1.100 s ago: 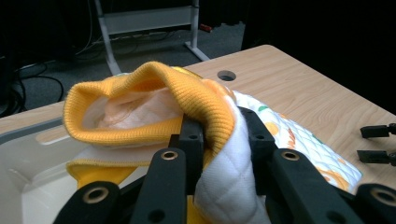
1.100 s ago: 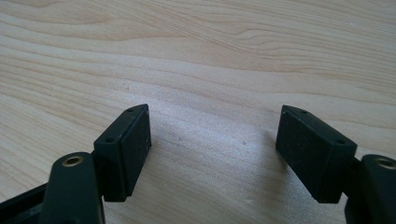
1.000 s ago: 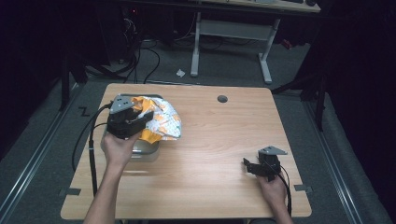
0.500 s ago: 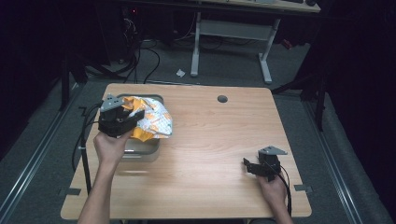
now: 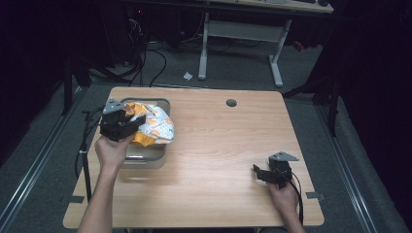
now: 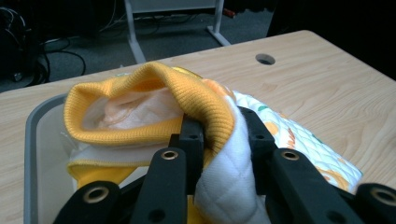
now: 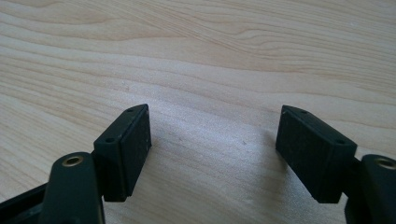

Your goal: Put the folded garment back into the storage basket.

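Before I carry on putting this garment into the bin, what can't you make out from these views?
- Bin floor: covered by the garment in the high view and by the garment in the left gripper view.
- Print on the garment: too small in the high view.
- Left gripper tips: buried in fabric folds.
- What the garment is: bunched up.

Yellow-cuffed, white quilted garment (image 6: 205, 107) — grey bin (image 6: 32, 140)

Bunched white quilted garment (image 5: 153, 127) with orange print and yellow ribbed cuff, over grey bin (image 5: 145, 158)
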Action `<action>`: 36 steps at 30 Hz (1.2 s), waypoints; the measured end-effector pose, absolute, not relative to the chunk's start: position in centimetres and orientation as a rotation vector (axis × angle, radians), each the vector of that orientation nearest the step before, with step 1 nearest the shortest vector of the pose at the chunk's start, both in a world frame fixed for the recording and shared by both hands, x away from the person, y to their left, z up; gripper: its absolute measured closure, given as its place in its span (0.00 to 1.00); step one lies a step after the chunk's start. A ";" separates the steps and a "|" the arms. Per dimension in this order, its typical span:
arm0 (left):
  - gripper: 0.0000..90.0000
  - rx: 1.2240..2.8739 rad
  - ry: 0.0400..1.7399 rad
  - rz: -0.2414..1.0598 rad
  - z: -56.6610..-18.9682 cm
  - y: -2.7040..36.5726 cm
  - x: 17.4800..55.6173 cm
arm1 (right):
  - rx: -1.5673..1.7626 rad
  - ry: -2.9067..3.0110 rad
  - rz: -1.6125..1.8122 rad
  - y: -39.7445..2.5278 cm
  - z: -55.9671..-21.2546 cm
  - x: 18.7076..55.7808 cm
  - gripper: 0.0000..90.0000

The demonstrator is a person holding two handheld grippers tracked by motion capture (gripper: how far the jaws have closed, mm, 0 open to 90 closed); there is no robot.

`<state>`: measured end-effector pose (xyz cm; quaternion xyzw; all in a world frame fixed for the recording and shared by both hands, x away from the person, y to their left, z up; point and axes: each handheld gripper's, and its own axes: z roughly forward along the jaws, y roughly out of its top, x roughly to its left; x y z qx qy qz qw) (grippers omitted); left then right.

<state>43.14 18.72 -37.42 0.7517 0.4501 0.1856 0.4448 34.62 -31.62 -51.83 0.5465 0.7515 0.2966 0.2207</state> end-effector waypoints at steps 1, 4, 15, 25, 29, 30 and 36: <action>0.83 1.867 1.117 0.459 -37.6 18.8 43.2 | 1.511 2.078 0.820 -31.6 -51.8 34.6 0.30; 0.83 1.871 1.124 0.449 -38.1 19.0 43.4 | 1.511 2.077 0.820 -31.6 -51.8 34.6 0.30; 0.82 1.915 1.190 0.406 -40.6 19.9 44.4 | 1.510 2.077 0.820 -31.6 -51.8 34.6 0.30; 0.82 1.977 1.231 0.398 -42.0 20.2 45.0 | 1.511 2.077 0.820 -31.6 -51.8 34.6 0.30; 0.82 2.011 1.247 0.407 -42.3 20.0 45.2 | 1.511 2.077 0.820 -31.6 -51.8 34.6 0.30; 0.82 2.021 1.250 0.409 -42.4 20.0 45.3 | 1.511 2.077 0.820 -31.6 -51.8 34.6 0.30; 0.80 2.095 1.302 0.426 -43.2 19.6 45.8 | 1.510 2.078 0.820 -31.6 -51.8 34.6 0.30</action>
